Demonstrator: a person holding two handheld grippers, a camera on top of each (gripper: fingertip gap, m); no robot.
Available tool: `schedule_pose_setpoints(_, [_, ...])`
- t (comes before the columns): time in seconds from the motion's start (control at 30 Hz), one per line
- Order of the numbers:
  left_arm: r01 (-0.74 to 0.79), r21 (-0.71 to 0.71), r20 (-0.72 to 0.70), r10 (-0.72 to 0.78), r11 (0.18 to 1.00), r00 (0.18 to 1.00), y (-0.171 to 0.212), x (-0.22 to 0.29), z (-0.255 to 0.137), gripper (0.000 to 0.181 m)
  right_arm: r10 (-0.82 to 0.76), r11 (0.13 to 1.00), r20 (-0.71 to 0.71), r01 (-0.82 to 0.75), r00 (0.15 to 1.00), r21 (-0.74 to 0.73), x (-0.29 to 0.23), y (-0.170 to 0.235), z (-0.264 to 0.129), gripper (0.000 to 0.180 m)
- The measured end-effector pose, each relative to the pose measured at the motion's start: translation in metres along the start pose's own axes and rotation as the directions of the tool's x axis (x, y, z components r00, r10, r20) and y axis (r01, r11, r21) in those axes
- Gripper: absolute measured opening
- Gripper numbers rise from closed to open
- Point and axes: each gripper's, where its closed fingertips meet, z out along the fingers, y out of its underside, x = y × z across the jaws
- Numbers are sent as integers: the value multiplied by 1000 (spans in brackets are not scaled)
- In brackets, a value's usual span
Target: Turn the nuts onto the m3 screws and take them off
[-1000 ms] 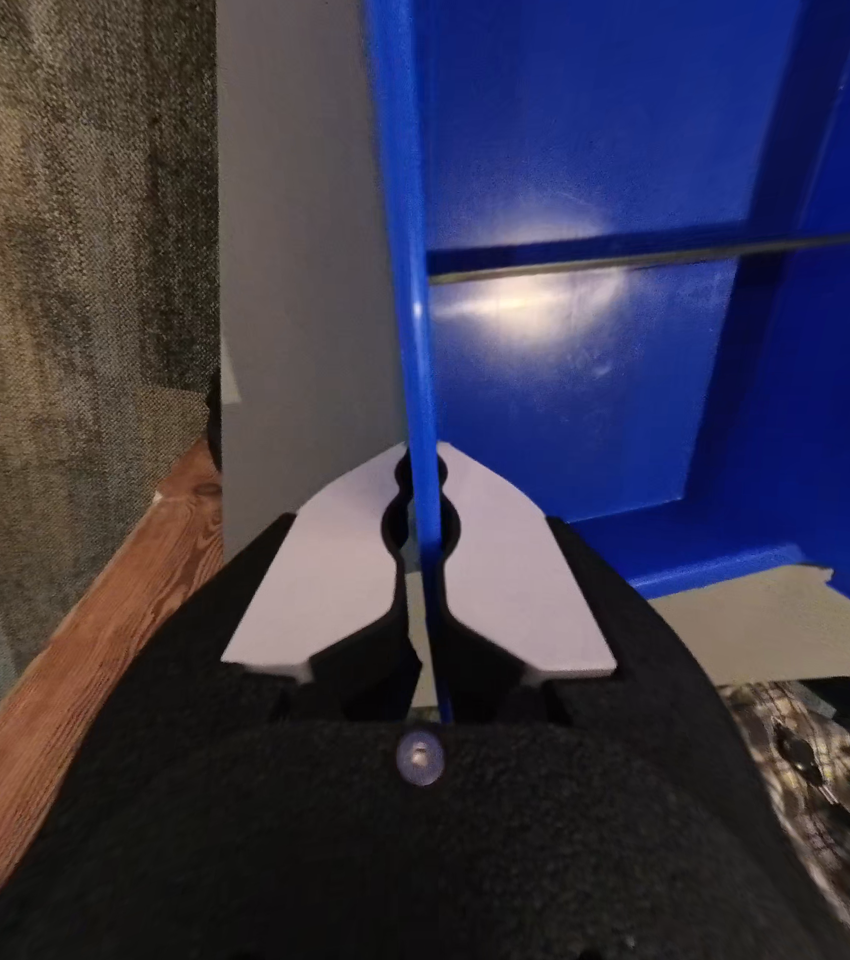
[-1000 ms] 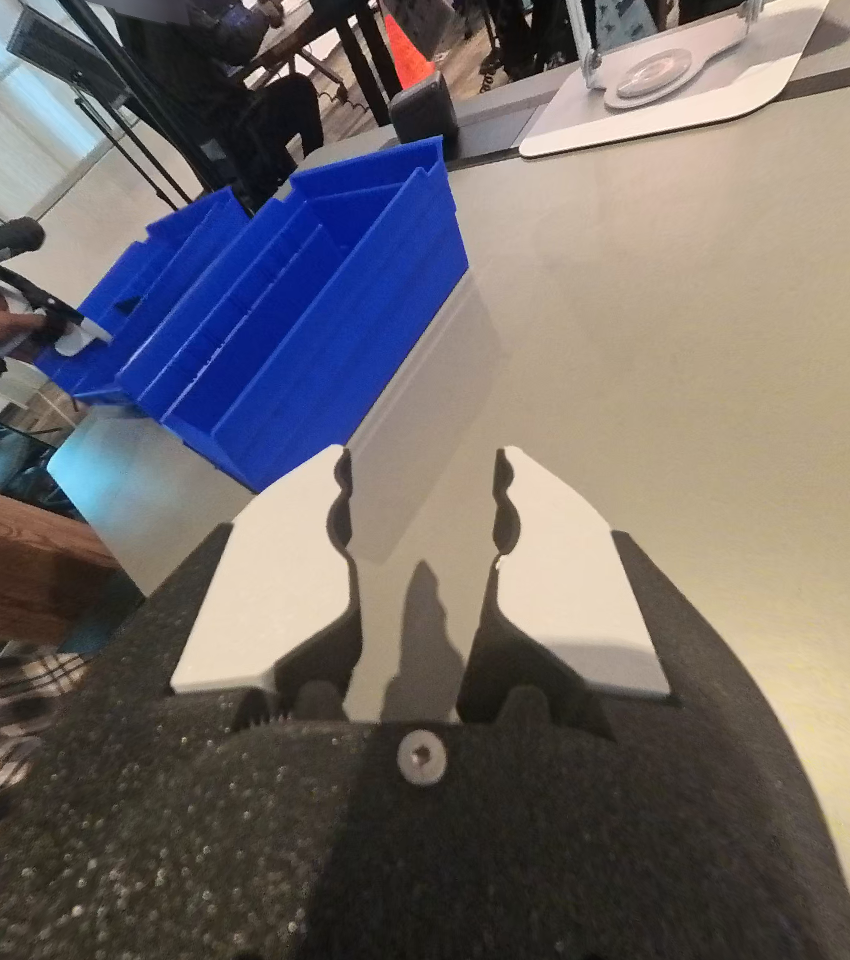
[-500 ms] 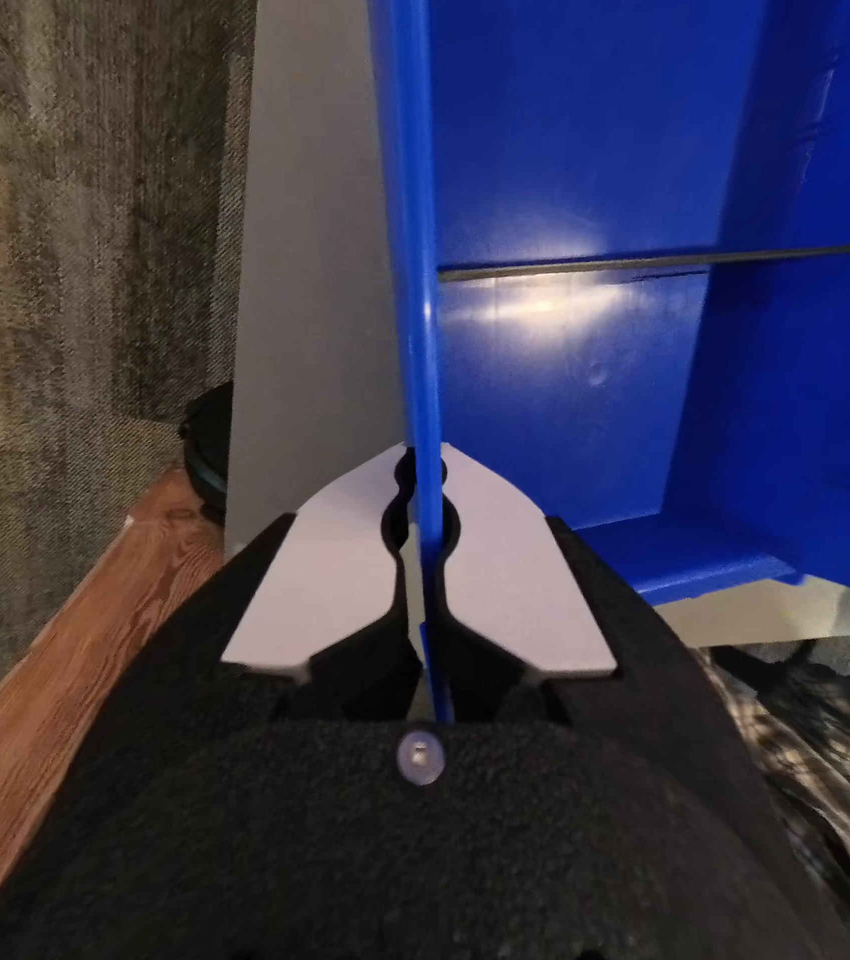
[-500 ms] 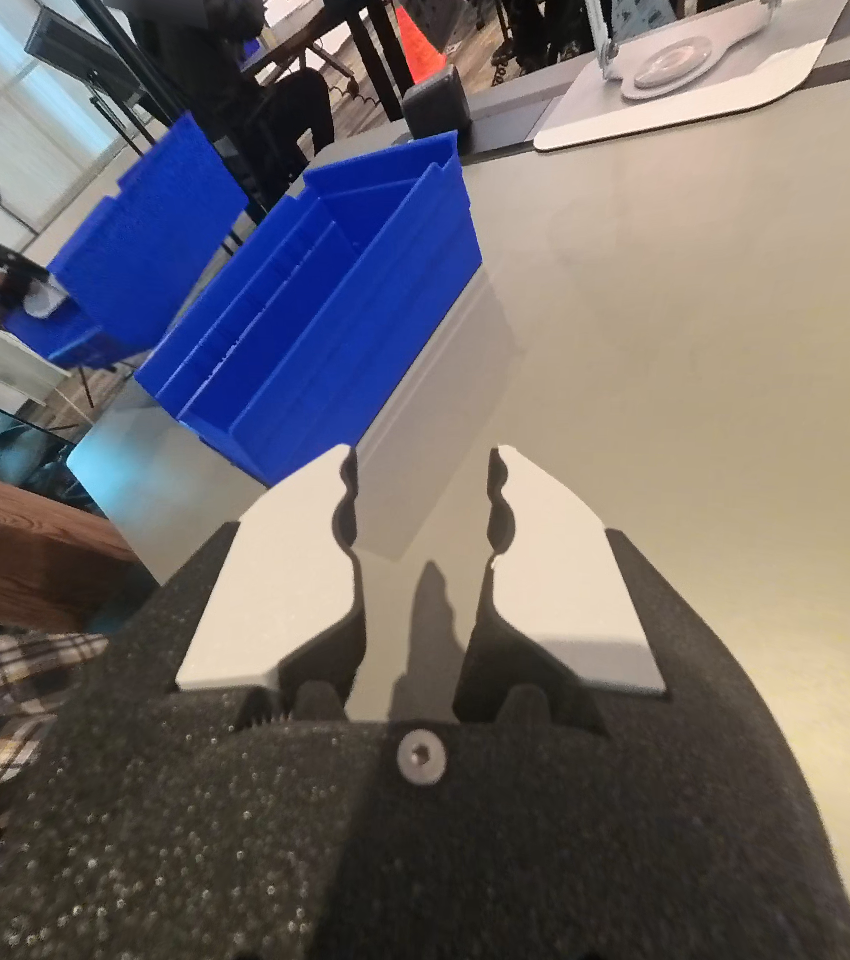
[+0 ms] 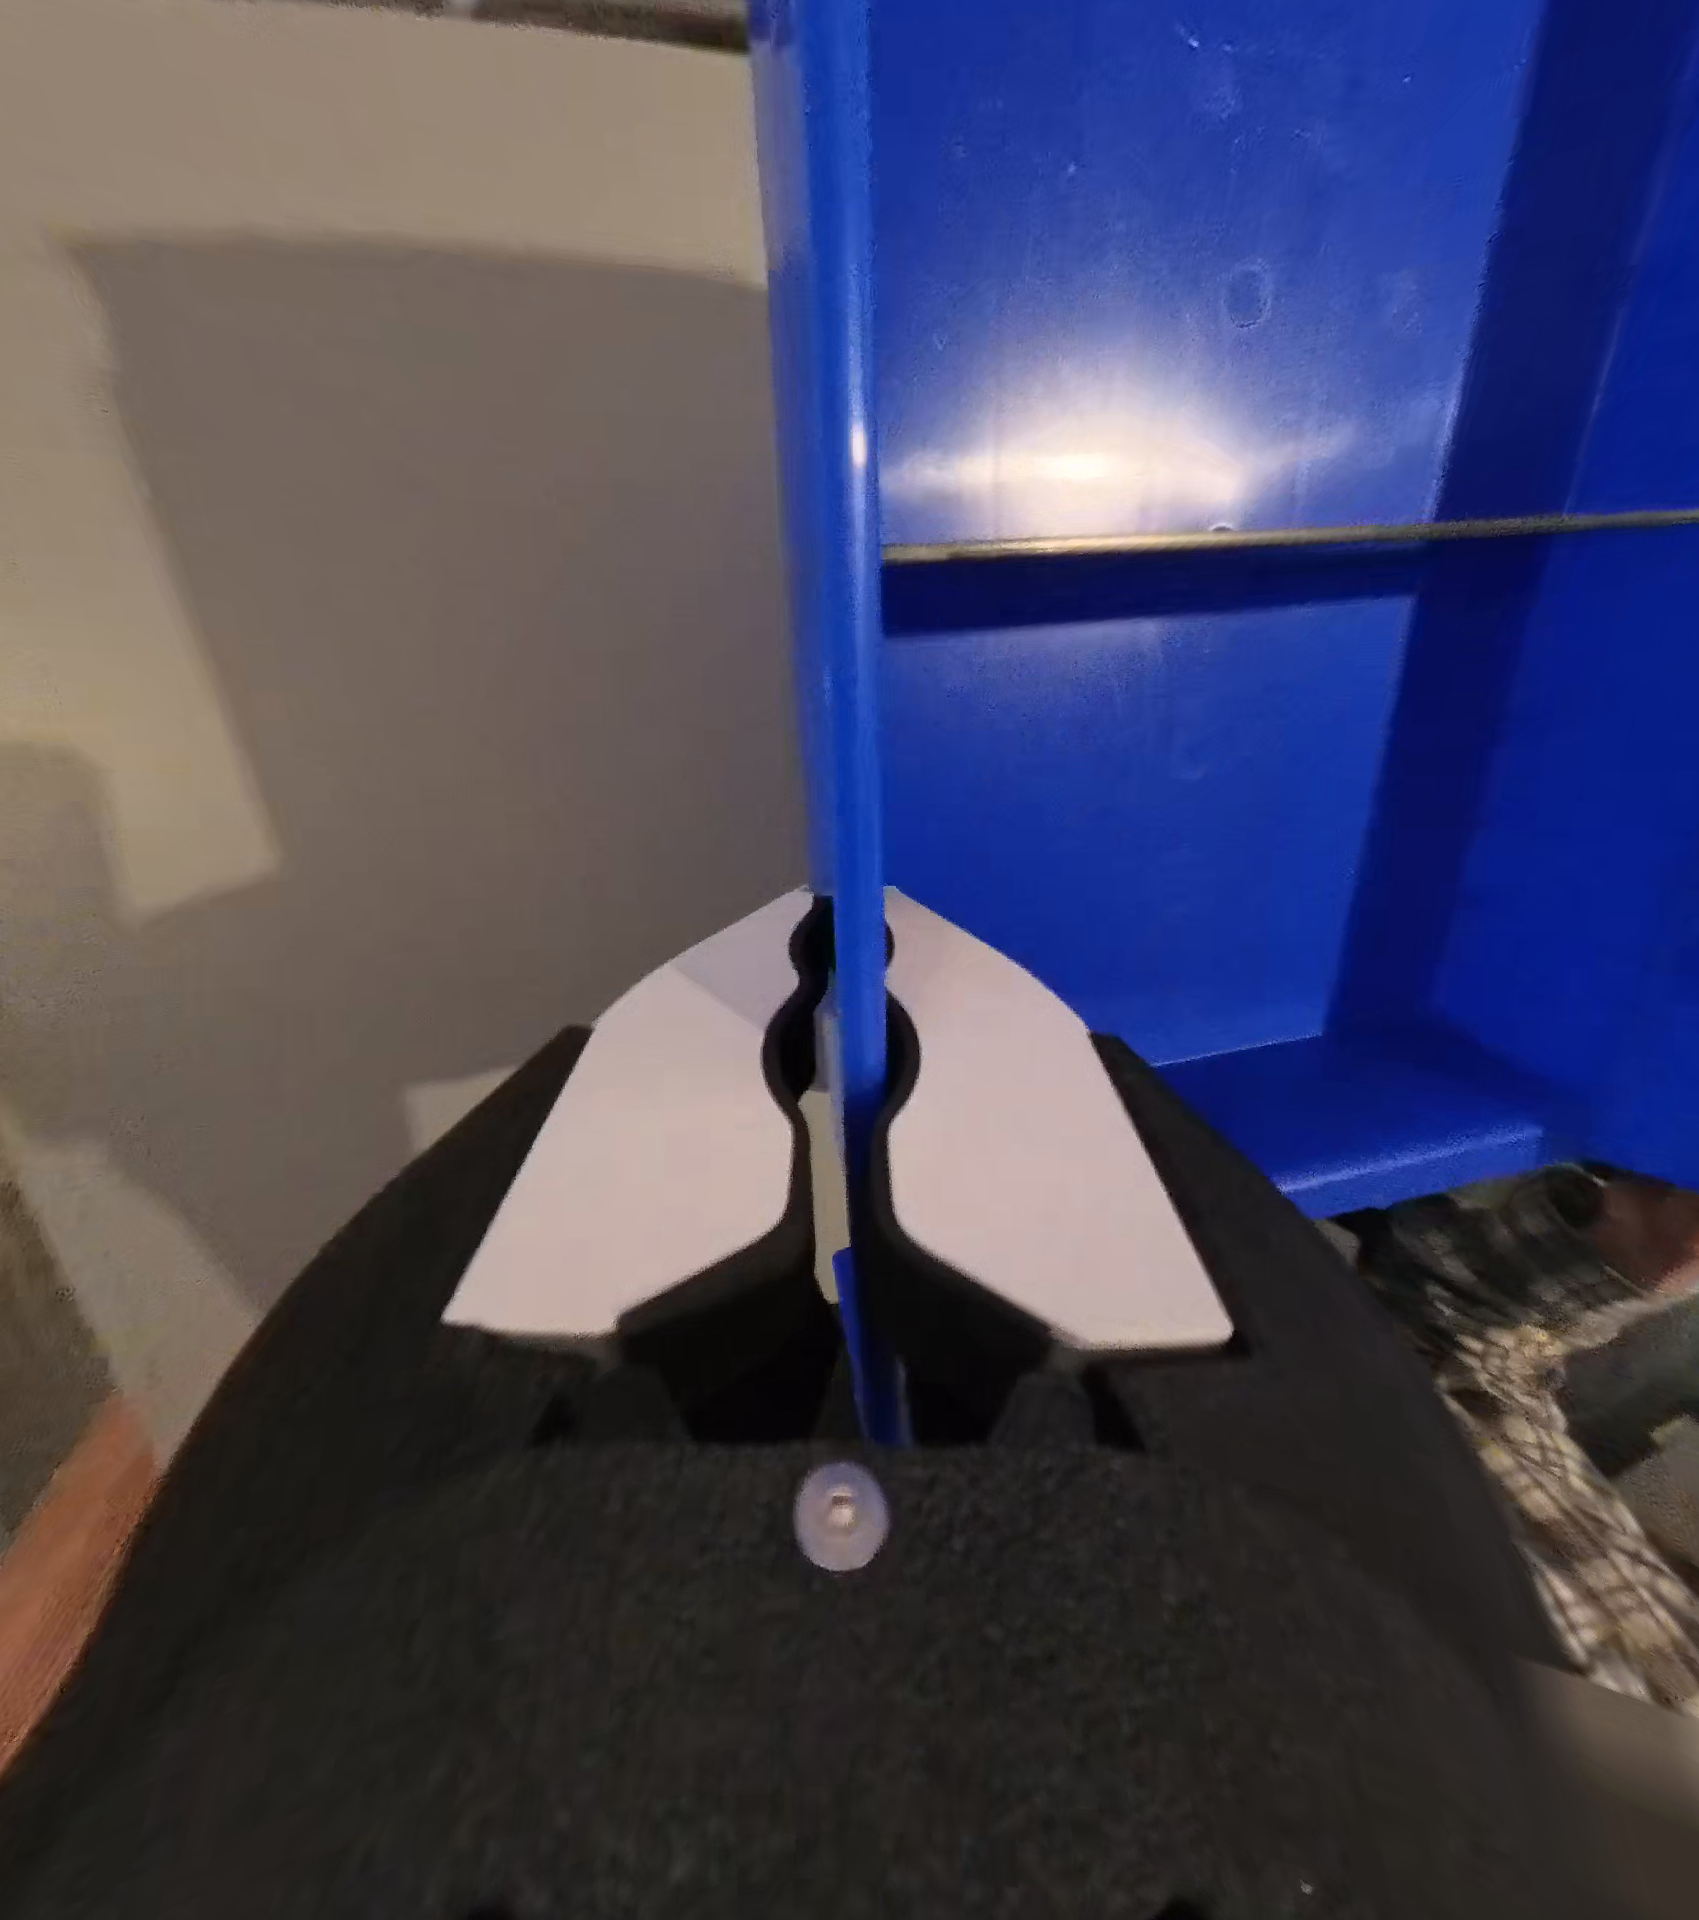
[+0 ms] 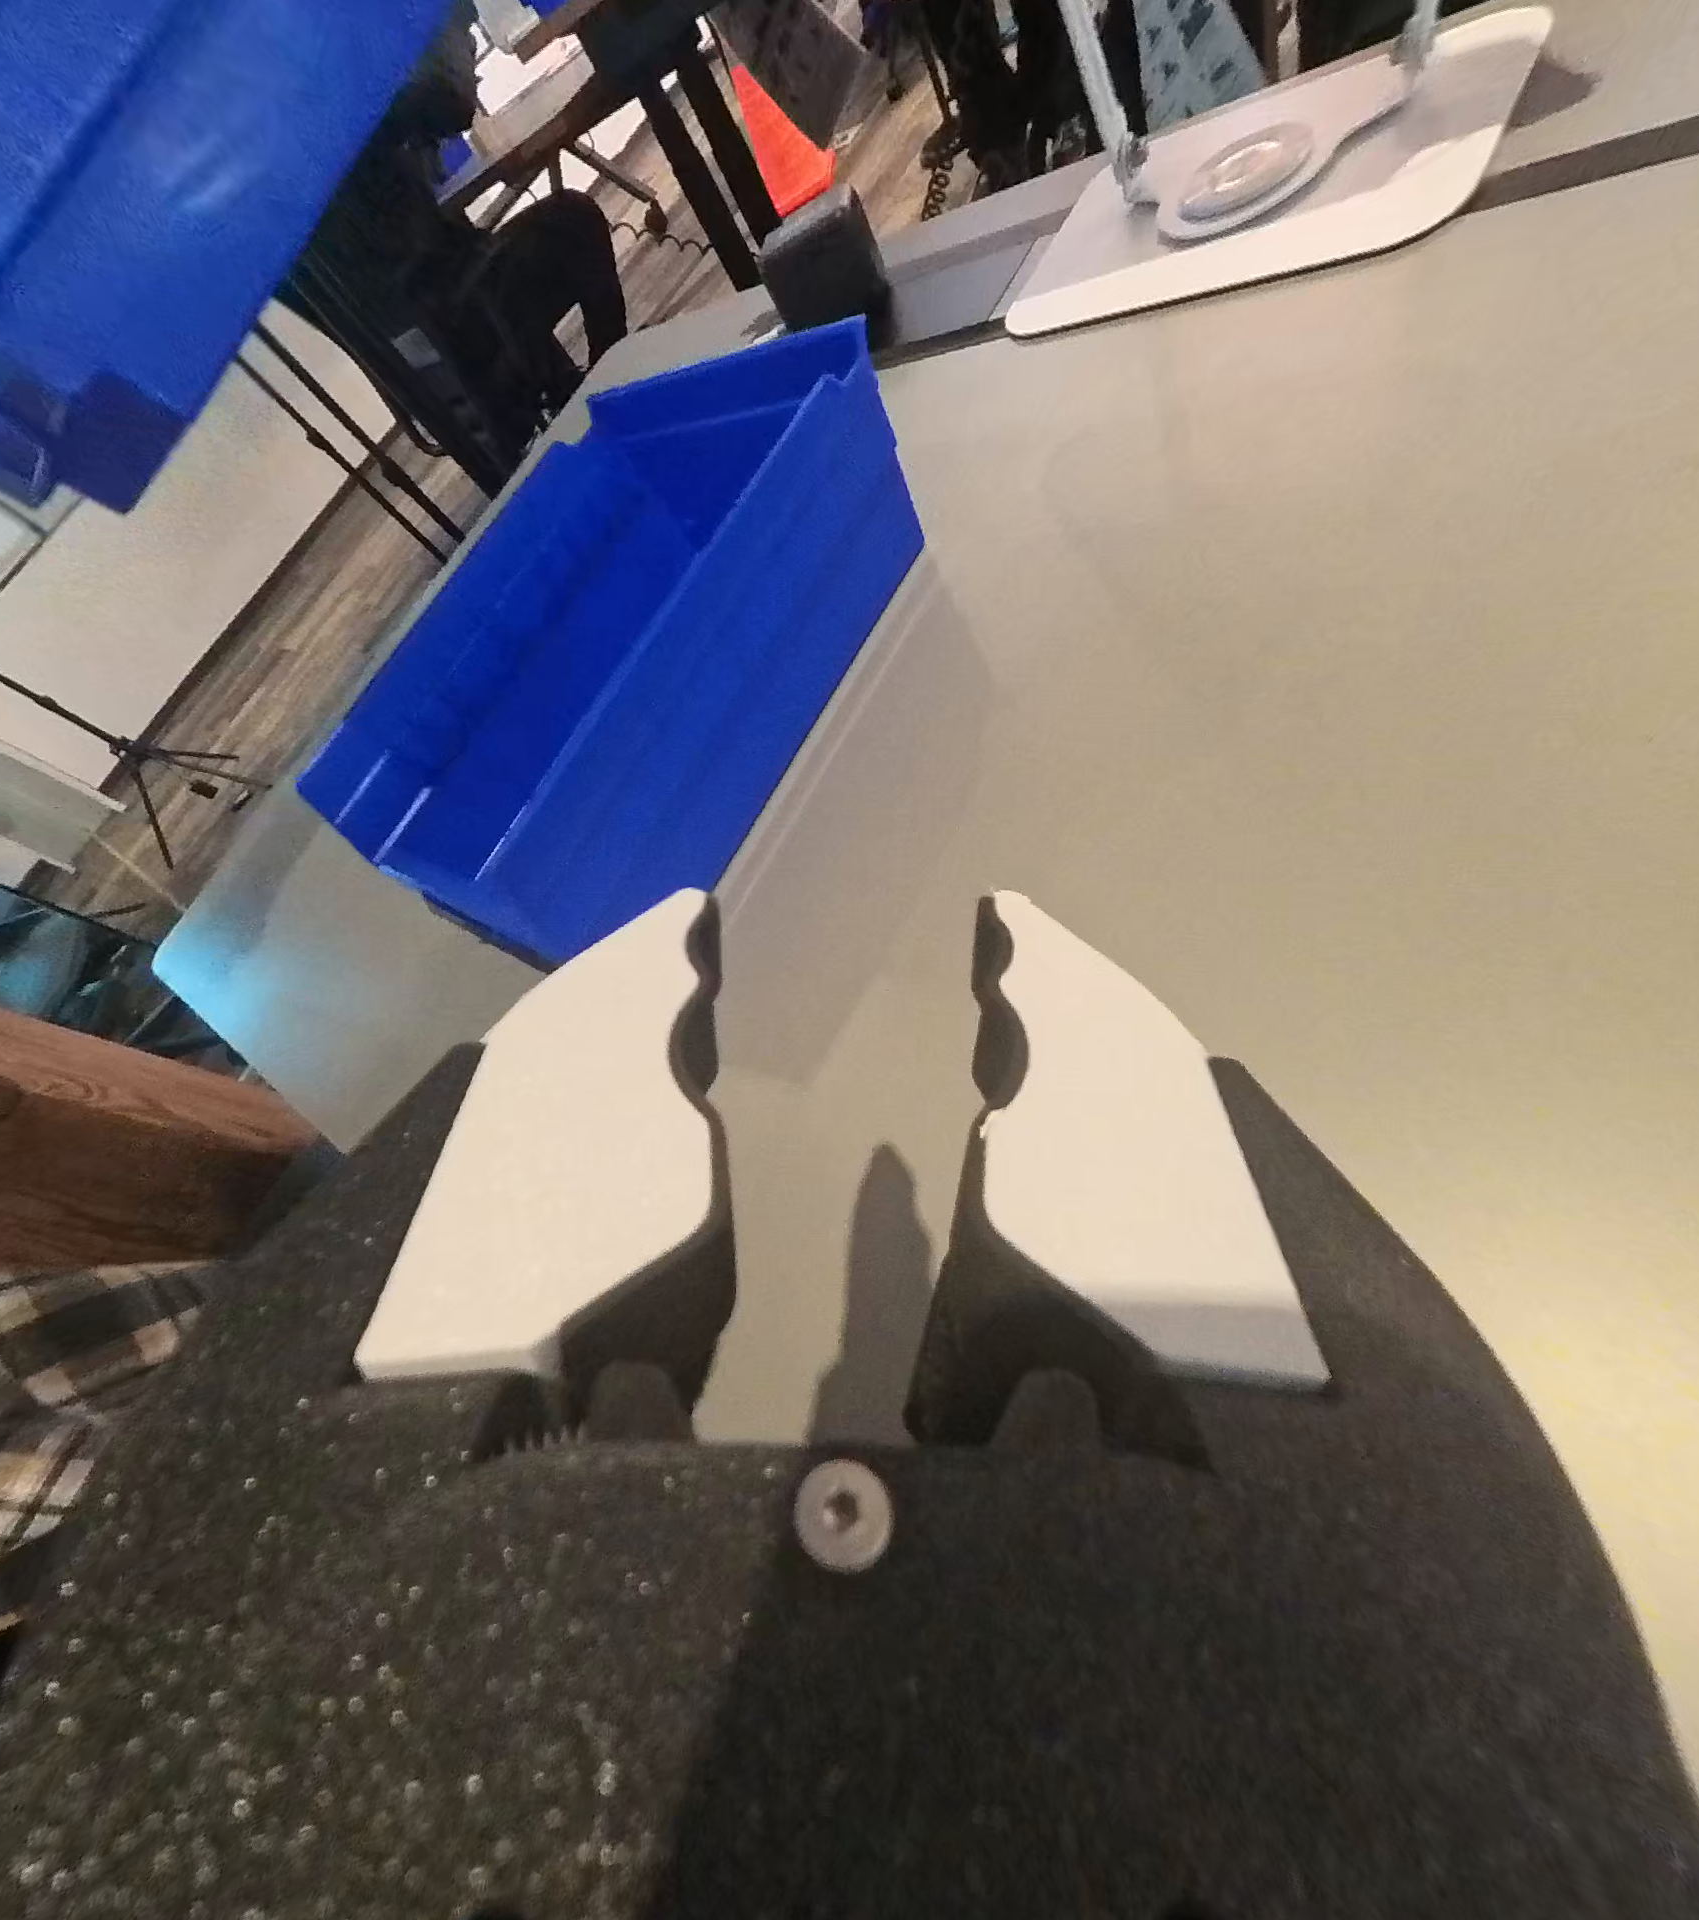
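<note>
Left gripper (image 5: 850, 914) is clamping a lifted blue plastic bin's (image 5: 1188, 727) wall, likely to relocate it; right gripper (image 6: 845, 914) is hovering with jaws apart beside a second blue plastic bin (image 6: 679, 644).

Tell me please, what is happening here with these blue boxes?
A person works with two handheld grippers. The left gripper is shut on the wall of a blue bin and holds it up in the air. A second blue bin stands on the grey table. The right gripper hangs open and empty over the table. No nuts or screws are visible.
</note>
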Motion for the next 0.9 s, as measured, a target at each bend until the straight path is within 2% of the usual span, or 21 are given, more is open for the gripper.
schedule_pose_setpoints(0.27, [-191, -76, -137, 180, 979, 974, -13, 165, 61, 4, 34, 999, -54, -33, 998, 23, 13, 2, -38, 47])
schedule_pose_setpoints(0.5, [-299, -157, -175, 271, 941, 946, -2, 265, 126, 4, 69, 996, -90, -65, 994, 53, 27, 9, -64, 47])
schedule_pose_setpoints(0.67, [-327, -197, -236, 279, 924, 931, 14, 309, 174, 4, 91, 994, -108, -85, 990, 63, 35, 13, -78, 47])
schedule_pose_setpoints(0.9, [-299, -237, -231, 246, 924, 941, 31, 320, 227, 4, 107, 991, -130, -96, 986, 90, 44, 12, -95, 47])
